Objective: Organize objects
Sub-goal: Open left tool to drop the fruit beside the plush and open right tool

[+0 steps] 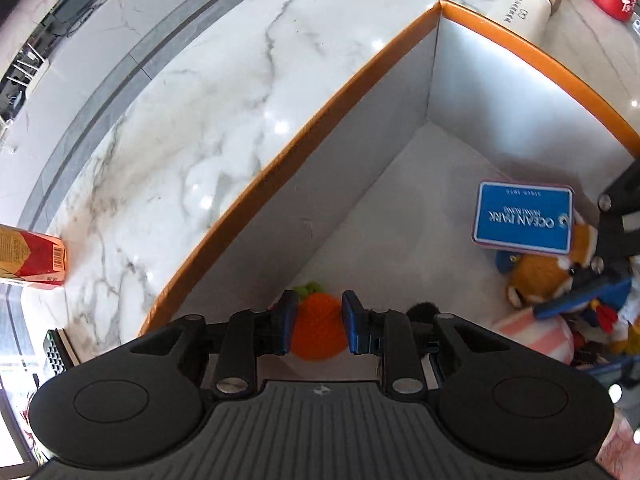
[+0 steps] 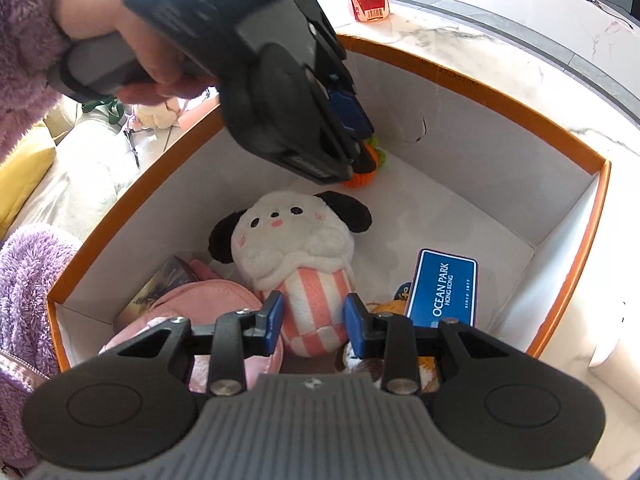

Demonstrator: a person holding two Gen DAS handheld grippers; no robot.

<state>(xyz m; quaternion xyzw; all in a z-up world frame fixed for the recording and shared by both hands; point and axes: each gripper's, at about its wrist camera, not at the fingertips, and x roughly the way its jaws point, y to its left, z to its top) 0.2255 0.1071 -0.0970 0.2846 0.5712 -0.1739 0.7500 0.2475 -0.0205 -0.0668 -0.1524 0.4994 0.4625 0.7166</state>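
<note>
**Left claw clamps the knitted carrot in the box corner**

The carrot (image 1: pixel 316 330) lies on the floor of the box (image 1: pixel 304 136), close to the wall, directly below the left claw (image 1: pixel 318 322), which points steeply down at it. Its long axis runs away from the claw, green top toward the wall, so the blue pads (image 1: pixel 289 320) straddle the orange body across its width and press its sides: a clenched grasp on the carrot. No earlier view is given, so only this hold can be read. From the right wrist view the carrot (image 2: pixel 362 178) shows just under the left claw (image 2: pixel 362 156), with the person's hand (image 2: pixel 120 32) on the handle.

The right claw (image 2: pixel 310 322) hovers over the dog plush (image 2: pixel 298 256), pads either side of its striped lower half; whether they press it is unclear. It is well apart from the carrot, so the left is the nearer hand.

The carrot is crocheted yarn, soft and rounded, likely to squash under the pads. The box is stiff white card with an orange rim. The blue card (image 2: pixel 442 290) is flat, glossy and leans on a brown plush (image 1: pixel 548 276).
</note>
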